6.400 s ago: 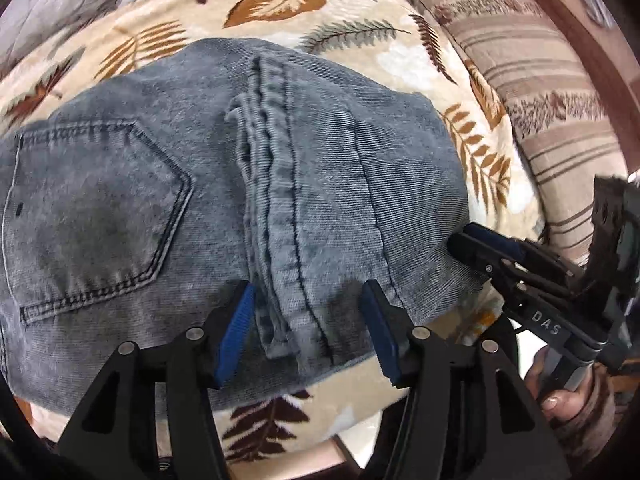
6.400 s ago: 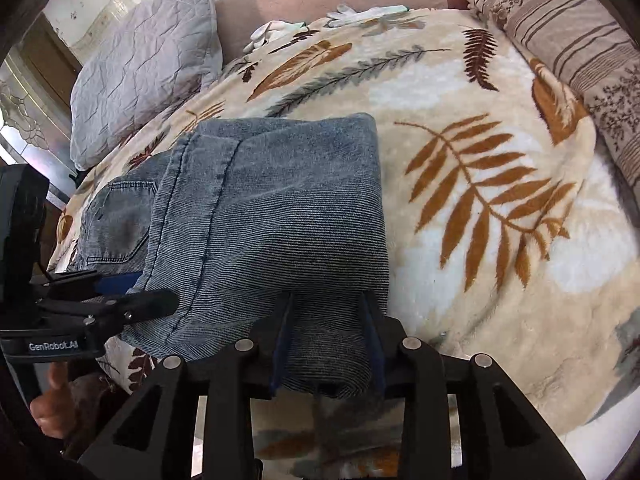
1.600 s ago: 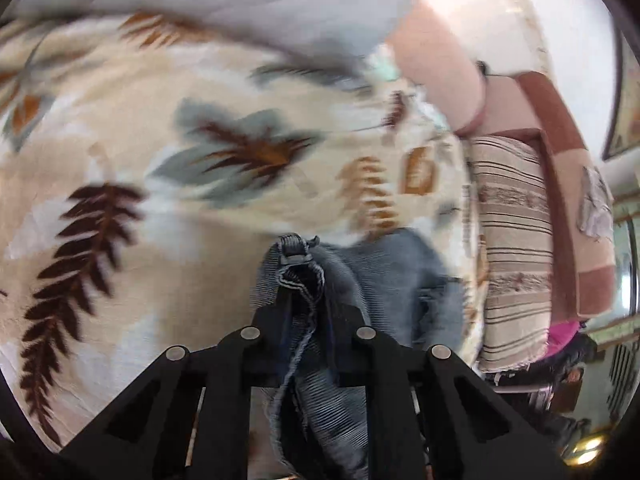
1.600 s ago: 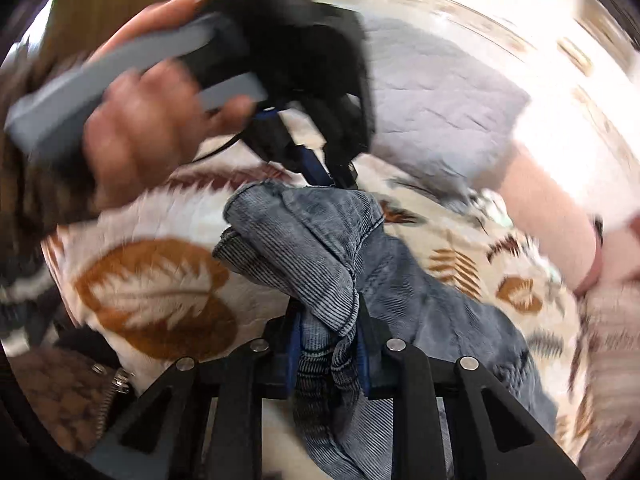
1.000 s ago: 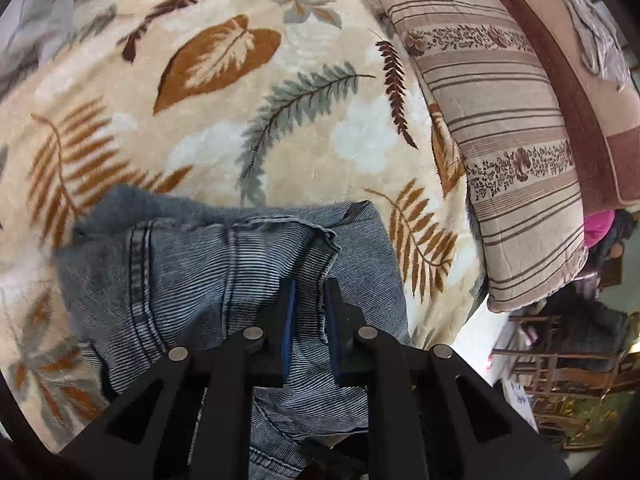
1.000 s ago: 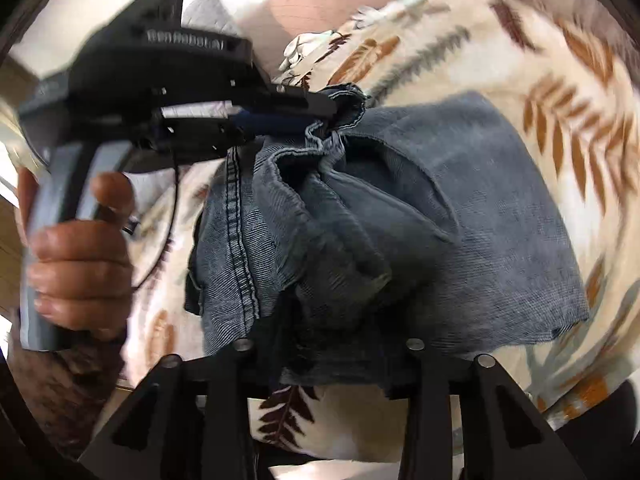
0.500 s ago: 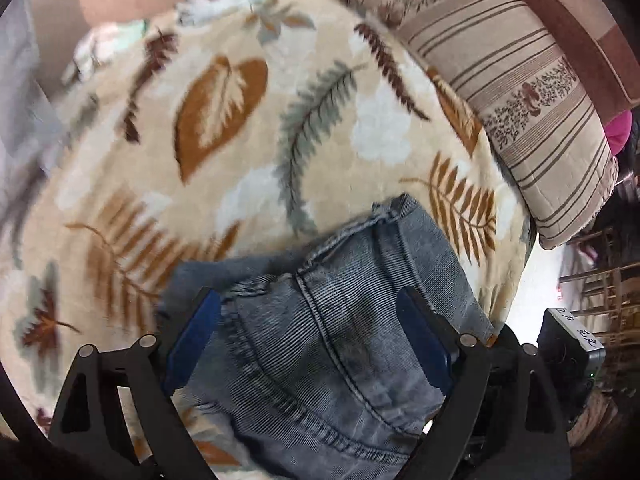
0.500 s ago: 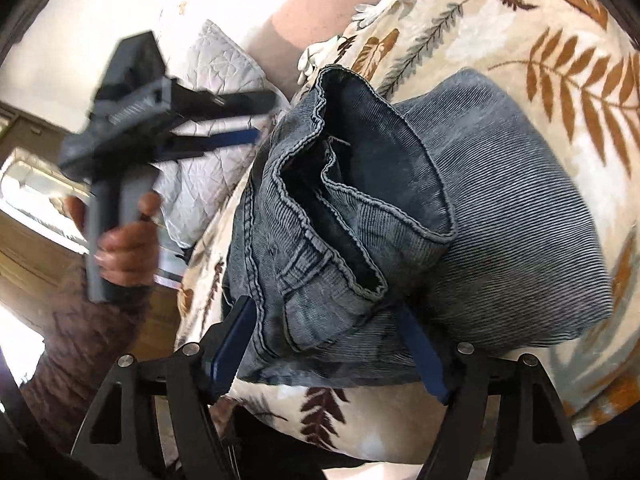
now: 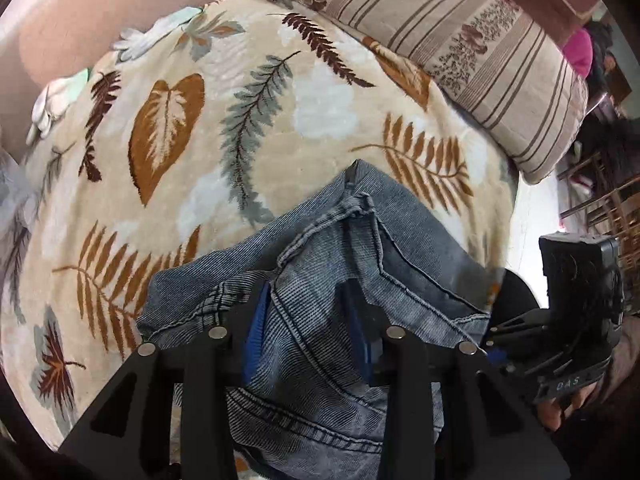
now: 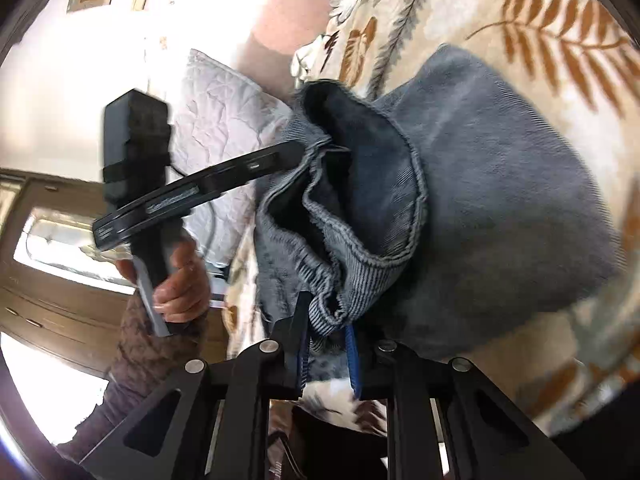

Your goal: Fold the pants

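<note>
The grey-blue denim pants [image 9: 360, 264] lie in a rumpled, partly folded bundle on the leaf-print blanket [image 9: 248, 128] near its front edge. My left gripper [image 9: 306, 320] has its blue pads either side of a thick fold of the denim. In the right wrist view the pants [image 10: 500, 200] bulge to the right, with the hems open. My right gripper [image 10: 326, 350] is narrowed around a denim edge at the bundle's near side. The left gripper also shows in the right wrist view [image 10: 296, 152], reaching into the cloth.
A striped beige pillow [image 9: 460, 40] lies along the blanket's right side. A grey quilted pillow [image 10: 216, 128] lies at the left. A pink headboard [image 9: 100, 20] runs behind. Furniture and floor [image 9: 592, 184] lie beyond the bed's right edge.
Both grippers were wide open half a second ago. Both have now narrowed around folds of the denim at the bundle's near edge. The bundle has shifted toward me.
</note>
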The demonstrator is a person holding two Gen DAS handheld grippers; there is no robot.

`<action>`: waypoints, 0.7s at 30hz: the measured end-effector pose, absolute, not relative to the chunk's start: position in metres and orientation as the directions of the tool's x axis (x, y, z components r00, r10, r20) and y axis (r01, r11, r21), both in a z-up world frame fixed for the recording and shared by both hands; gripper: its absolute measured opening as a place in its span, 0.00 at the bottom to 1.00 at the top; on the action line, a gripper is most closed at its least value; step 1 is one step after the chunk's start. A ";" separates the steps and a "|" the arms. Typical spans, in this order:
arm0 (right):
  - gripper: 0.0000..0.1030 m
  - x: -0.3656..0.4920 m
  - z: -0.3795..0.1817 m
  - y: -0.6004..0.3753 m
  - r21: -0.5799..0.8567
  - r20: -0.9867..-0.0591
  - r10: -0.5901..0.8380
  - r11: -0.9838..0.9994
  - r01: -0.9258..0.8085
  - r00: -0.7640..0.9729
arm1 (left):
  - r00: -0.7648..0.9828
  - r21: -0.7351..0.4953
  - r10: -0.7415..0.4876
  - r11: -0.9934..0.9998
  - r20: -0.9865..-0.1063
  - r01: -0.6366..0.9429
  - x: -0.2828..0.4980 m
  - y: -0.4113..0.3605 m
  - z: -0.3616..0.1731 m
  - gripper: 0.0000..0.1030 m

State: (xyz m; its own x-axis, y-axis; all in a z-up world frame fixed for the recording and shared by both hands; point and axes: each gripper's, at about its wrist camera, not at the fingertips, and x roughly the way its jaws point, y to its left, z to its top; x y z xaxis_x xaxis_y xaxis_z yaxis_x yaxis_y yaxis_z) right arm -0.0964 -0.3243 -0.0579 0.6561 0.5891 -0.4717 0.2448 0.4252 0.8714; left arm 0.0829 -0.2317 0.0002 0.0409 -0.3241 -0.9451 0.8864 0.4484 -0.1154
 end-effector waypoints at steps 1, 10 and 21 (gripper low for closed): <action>0.17 -0.097 -0.064 -0.326 0.867 -0.484 0.588 0.424 0.262 0.648 | 0.065 -0.086 -0.297 0.469 -0.953 0.879 0.084 -0.236 -0.008 0.37; 0.56 -0.100 -0.067 -0.324 0.861 -0.489 0.578 0.439 0.256 0.654 | 0.175 0.056 -0.205 0.482 -0.963 0.874 0.073 -0.257 -0.016 0.58; 0.57 -0.089 -0.060 -0.322 0.847 -0.489 0.557 0.487 0.213 0.671 | 0.215 0.104 -0.172 0.497 -0.961 0.861 0.077 -0.257 -0.015 0.62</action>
State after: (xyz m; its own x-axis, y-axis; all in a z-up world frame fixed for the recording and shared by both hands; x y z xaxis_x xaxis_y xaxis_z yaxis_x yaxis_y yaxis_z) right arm -0.0893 -0.3225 -0.0604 0.6714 0.5570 -0.4888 0.2130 0.4867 0.8472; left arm 0.0772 -0.2572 -0.0146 0.2153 -0.1722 -0.9612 0.8613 0.4973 0.1038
